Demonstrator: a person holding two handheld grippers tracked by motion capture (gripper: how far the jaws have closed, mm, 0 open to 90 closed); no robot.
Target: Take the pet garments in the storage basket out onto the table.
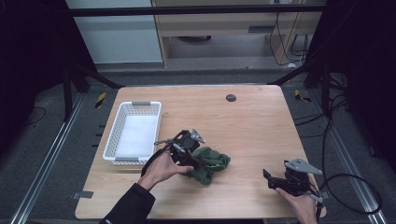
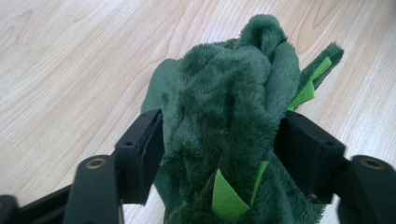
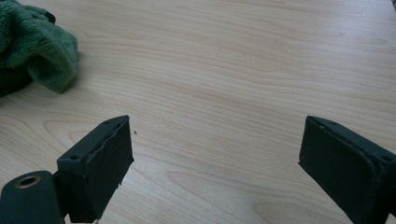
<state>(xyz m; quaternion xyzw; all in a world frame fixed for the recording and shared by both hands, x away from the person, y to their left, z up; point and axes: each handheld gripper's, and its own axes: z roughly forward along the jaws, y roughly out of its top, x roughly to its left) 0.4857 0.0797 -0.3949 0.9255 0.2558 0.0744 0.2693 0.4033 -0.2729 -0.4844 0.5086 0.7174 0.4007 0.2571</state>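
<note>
Green plush cloth [image 1: 211, 163], bunched into a heap with bright lime tags showing, lies on the wooden table [image 1: 252, 126] a little toward 7 o'clock from the tabletop's centre. The left gripper [image 2: 219, 140] has its two black jaws set on either side of the heap, fabric bulging between them and touching both pads; whether they are pressing the cloth or merely bracketing it cannot be told. In the high view, the person's left hand [image 1: 163, 169] brings this gripper in from 8 o'clock of the cloth. White slotted basket [image 1: 133, 133] stands at 10 o'clock of the cloth, near but apart from it, holding nothing visible. The right gripper [image 3: 212, 154] hovers over bare wood at 4 o'clock of the cloth, well apart, its jaws spread wide and holding nothing. Judged step: taking hold of the cloth. The next move likely calls for a firm pinch on enough folds that the soft, slack fabric lifts without slipping free.
</note>
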